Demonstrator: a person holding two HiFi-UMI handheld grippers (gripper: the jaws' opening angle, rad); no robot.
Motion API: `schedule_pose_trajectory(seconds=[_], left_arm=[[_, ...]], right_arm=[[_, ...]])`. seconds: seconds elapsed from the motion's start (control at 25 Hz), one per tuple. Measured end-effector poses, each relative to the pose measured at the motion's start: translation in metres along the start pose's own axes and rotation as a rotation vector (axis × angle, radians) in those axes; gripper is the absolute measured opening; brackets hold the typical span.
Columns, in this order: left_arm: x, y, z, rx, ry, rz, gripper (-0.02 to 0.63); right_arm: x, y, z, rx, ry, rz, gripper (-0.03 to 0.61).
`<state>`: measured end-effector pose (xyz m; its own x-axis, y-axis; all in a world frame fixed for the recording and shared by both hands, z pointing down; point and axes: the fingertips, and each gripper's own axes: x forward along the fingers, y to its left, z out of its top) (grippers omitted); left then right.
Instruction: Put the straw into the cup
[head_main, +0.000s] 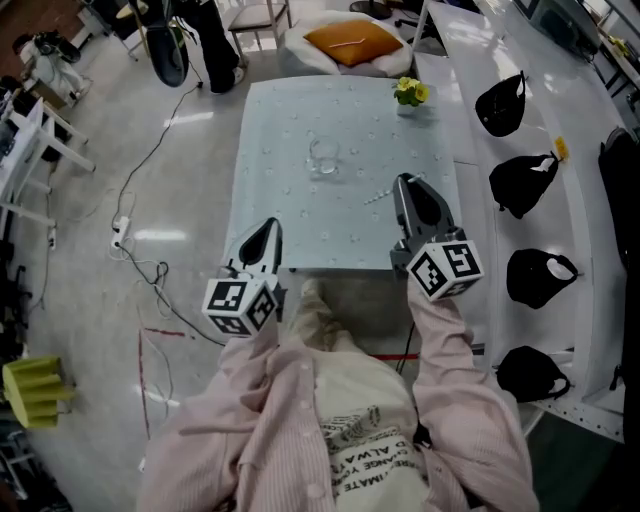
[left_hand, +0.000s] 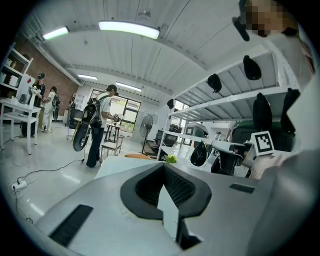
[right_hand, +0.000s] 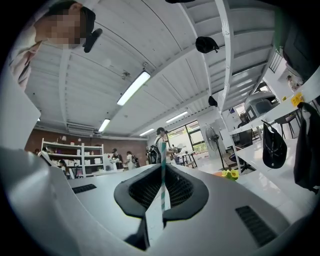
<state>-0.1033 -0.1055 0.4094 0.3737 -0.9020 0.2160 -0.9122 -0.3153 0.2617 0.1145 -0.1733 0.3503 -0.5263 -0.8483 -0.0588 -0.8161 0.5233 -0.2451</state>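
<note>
So, table (head_main: 280, 130): a pale, glassy top straight ahead of me. The cup and a small pot of yellow flowers (head_main: 409, 92) stand on it.
Shirt print (head_main: 365, 450): it lies upside down to the head camera. I can read only scraps, "ALWA" and "ANGE"; folds hide the rest.
Right gripper (head_main: 402, 184): closed on the straw, over the table's near right part, to the right of the cup and nearer me.
Left gripper (head_main: 272, 226): jaws together with nothing between them, at the table's near edge, left of the cup.
Marker cubes (head_main: 445, 268): black-and-white square patterns only, no words or brand.
Cup (head_main: 323, 155): clear, upright, mid-table, apart from both grippers. I can't tell if anything is in it.
Straw (right_hand: 163, 170): teal-and-white striped, pinched crosswise between my right jaws. From the head view its free length pokes out left of the jaw tips, toward the cup.
Handling: I judge the straw very light, thin and easy to crush or kink, so a gentle pinch near one end suits it. The long free end can then drop into the cup's mouth. The cup looks light too and may tip if nudged.
</note>
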Motion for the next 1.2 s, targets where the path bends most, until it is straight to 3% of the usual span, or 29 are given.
schedule_pose_trajectory(seconds=[0.72,1.2], left_arm=[[0.129,0.072,-0.002,-0.049,0.113,-0.074,-0.003],[0.187,0.112,-0.016,-0.104,0.179,-0.115,-0.003]], right_arm=[[0.123,-0.058,-0.039,0.052,0.032,-0.08,0.017],[0.192,-0.077,-0.07,0.087,0.064,-0.113,0.017]])
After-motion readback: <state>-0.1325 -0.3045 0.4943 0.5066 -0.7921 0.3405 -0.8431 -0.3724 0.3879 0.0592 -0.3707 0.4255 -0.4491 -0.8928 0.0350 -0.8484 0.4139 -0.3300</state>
